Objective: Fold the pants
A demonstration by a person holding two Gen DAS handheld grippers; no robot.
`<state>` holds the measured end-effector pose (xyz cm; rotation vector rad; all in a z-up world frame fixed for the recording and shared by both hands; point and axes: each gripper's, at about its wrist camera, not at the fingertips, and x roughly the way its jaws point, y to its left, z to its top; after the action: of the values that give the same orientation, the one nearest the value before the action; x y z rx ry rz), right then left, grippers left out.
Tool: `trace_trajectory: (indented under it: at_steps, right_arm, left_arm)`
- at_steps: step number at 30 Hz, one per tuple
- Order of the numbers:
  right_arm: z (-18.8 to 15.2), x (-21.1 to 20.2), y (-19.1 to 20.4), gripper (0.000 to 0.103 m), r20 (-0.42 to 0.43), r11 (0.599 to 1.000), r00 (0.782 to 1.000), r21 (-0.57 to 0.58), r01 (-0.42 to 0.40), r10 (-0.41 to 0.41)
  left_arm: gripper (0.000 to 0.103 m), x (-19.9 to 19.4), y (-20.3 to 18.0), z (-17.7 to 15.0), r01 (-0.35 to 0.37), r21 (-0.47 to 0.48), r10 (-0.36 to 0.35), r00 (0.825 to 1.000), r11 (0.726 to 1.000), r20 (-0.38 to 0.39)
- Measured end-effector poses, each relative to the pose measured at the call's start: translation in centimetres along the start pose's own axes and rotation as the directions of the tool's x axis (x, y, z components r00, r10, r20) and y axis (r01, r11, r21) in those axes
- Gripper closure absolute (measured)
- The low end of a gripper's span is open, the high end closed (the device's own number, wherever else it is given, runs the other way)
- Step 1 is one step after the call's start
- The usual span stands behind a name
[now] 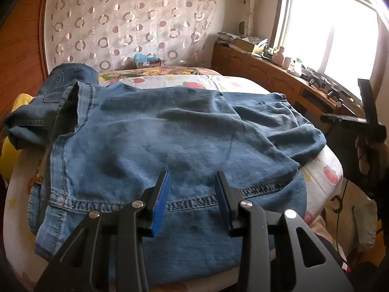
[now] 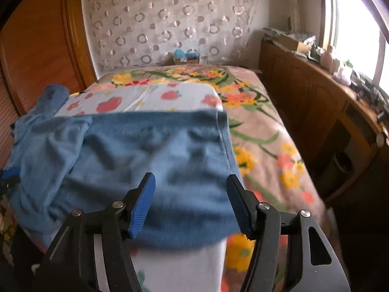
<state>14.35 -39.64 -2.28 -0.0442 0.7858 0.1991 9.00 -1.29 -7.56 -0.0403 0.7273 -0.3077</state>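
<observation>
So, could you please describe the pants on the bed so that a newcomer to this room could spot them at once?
Start at the bed that runs up to the circle-patterned curtain. On its near end lies a white sheet printed with red fruit, and the pants are spread across it. They are the only blue denim there, with a stitched hem facing the camera.

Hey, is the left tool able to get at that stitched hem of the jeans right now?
Probably yes. The left tool hangs open just above the jeans, and the stitched hem runs right under its fingers with nothing lying across it.
</observation>
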Motion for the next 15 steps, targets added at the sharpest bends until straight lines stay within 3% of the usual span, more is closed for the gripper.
trace_trajectory:
  at_steps: [10, 15]
  right_arm:
    - [-4.2, 0.2, -0.8, 0.029, -0.02, 0.994, 1.0, 0.106, -0.021, 0.023]
    - [-5.4, 0.4, -1.3, 0.028, -0.021, 0.989, 0.999, 0.143, -0.027, 0.03]
  left_arm:
    - [0.067, 0.2, -0.9, -0.4, 0.007, 0.02, -0.007, 1.0, 1.0, -0.016]
    - [0.067, 0.5, -0.8, -0.8, 0.003, 0.01, -0.003, 1.0, 1.0, -0.027]
